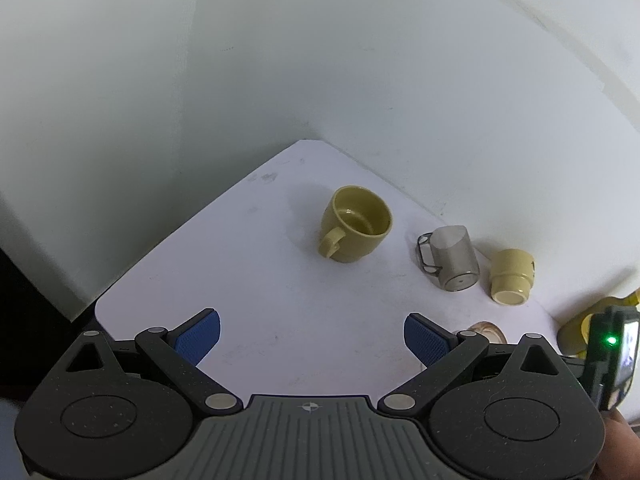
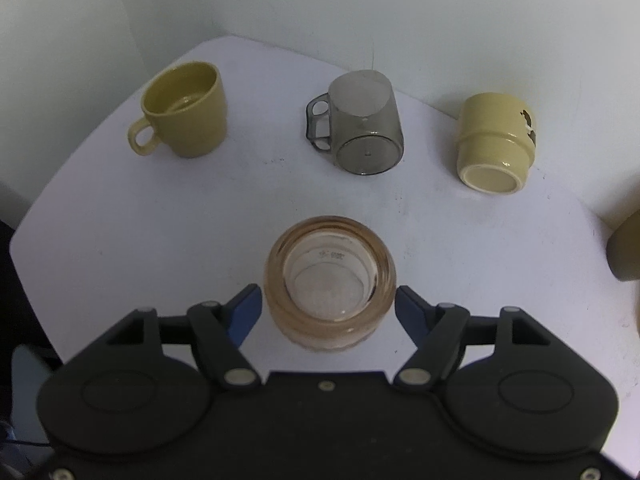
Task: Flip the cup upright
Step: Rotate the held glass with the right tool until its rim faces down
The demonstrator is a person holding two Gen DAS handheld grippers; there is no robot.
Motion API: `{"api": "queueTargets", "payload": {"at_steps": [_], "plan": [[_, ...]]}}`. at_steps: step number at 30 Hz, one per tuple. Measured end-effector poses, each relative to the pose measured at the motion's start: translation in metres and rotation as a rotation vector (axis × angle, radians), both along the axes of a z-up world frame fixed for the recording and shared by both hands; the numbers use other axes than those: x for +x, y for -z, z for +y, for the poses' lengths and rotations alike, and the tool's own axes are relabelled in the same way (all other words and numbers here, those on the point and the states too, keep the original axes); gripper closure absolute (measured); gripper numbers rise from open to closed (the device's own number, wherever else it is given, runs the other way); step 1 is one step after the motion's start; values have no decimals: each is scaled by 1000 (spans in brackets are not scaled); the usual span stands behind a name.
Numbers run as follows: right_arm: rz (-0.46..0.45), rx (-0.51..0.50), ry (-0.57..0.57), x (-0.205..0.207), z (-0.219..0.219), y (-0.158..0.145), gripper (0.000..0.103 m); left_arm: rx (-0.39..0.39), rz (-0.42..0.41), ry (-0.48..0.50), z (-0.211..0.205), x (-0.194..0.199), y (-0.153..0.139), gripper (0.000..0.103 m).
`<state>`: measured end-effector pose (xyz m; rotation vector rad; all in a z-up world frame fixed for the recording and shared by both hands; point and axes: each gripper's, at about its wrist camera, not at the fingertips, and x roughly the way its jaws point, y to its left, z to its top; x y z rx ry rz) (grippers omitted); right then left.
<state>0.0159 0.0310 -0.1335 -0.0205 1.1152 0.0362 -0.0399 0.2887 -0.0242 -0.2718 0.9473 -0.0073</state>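
Note:
In the right wrist view a clear amber ribbed glass cup (image 2: 331,286) stands base-up on the white table (image 2: 120,240), between the open fingers of my right gripper (image 2: 329,309); the blue pads stand apart from its sides. Behind it stand an upright olive mug (image 2: 184,112), an inverted smoky clear cup (image 2: 362,124) and an inverted pale yellow cup (image 2: 494,142). My left gripper (image 1: 312,338) is open and empty above the table, short of the olive mug (image 1: 354,224). The amber cup's edge (image 1: 486,330) shows at its right finger.
White walls close the table's far corner (image 1: 308,142). The smoky cup (image 1: 452,258) and pale yellow cup (image 1: 512,276) stand near the right wall. Another yellowish object (image 2: 626,248) sits at the right edge. The right gripper's body (image 1: 612,344) shows in the left wrist view.

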Motion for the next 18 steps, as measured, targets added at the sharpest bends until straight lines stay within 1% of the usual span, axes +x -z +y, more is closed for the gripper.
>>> {"api": "queueTargets", "payload": {"at_steps": [7, 9, 12, 18], "plan": [[-50, 4, 3, -2, -2, -5, 32, 18, 5, 3, 6, -7, 0, 4], [-41, -4, -5, 2, 1, -3, 32, 18, 8, 0, 9, -9, 0, 4], [-32, -6, 13, 5, 1, 0, 32, 21, 9, -3, 13, -12, -2, 4], [-29, -16, 14, 5, 2, 3, 32, 23, 10, 5, 17, -15, -5, 4]]}}
